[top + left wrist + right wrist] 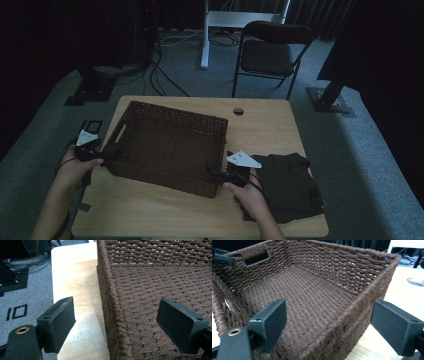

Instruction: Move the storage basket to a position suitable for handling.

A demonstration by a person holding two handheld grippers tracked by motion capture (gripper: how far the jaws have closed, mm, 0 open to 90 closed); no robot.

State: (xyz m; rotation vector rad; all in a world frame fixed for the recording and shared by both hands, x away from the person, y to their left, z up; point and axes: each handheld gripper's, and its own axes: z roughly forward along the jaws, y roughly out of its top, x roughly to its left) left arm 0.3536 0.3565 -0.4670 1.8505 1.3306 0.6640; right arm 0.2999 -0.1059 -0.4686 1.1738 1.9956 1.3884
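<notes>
Sitting on the pale wooden surface (270,130) is one rectangular basket (170,145) of dark brown woven fibre, its walls ribbed in rows and its rim a thick twisted braid. It lies toward the left half of the surface, slightly skewed to the edges. A slot handle is cut into the short wall seen at the far end in the right gripper view. Its floor is a tight flat weave with nothing lying on it.

Two grippers flank it. The left gripper (116,322) has its fingers (58,323) spread wide, straddling the basket's left wall, one finger outside over the bare wood and one inside above the woven floor. The right gripper (328,326) likewise stands wide apart across the right wall near the front corner, one blocky dark finger within and one outside.

Just right of the basket lies one dark folded cloth (290,182), soft and creased. A round hole (238,111) pierces the surface near its far edge. Beyond stands one black folding chair (270,52).
</notes>
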